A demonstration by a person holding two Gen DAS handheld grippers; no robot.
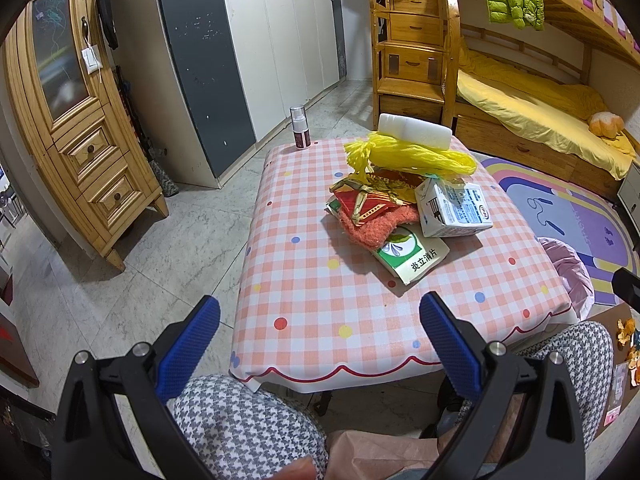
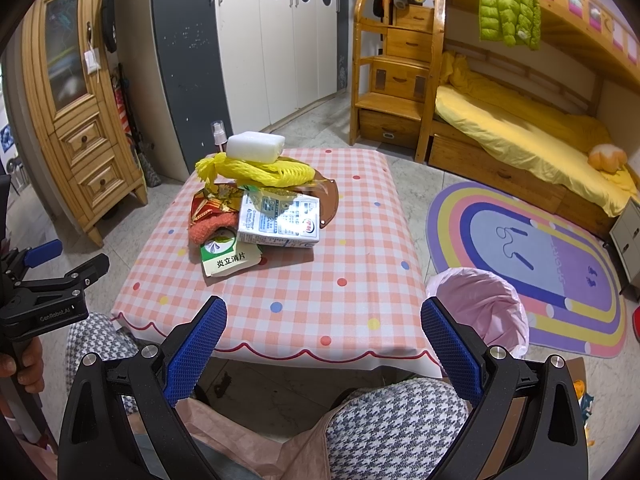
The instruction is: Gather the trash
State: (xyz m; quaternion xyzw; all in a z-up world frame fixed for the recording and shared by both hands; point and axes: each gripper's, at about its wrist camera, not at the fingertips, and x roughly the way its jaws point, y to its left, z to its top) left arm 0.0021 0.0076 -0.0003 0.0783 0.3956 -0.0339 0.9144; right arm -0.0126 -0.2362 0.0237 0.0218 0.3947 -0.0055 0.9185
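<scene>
Pink-and-white checked cloth with coloured dots covers the counter, which fills the middle of both views. On it, toward the centre-right of the left wrist view, sits one heap of trash: a white foam block at the top, resting on a yellow net bag; below these a red-and-gold wrapper, an orange fuzzy cloth, a crushed white milk carton leaning on the heap's right side, and a green-and-white medicine box lying flat at the near edge, partly under the cloth. A small spray bottle stands upright at the counter's far left corner, well apart from the heap. A bin lined with a pink bag stands on the floor just beside the counter's right edge, at the lower right of the right wrist view. The left tool is at the bottom of its frame, blue pads spread wide, nothing between them, short of the counter's near edge. The right tool is likewise spread and empty, over the near edge. Knees in houndstooth trousers show beneath both tools.
</scene>
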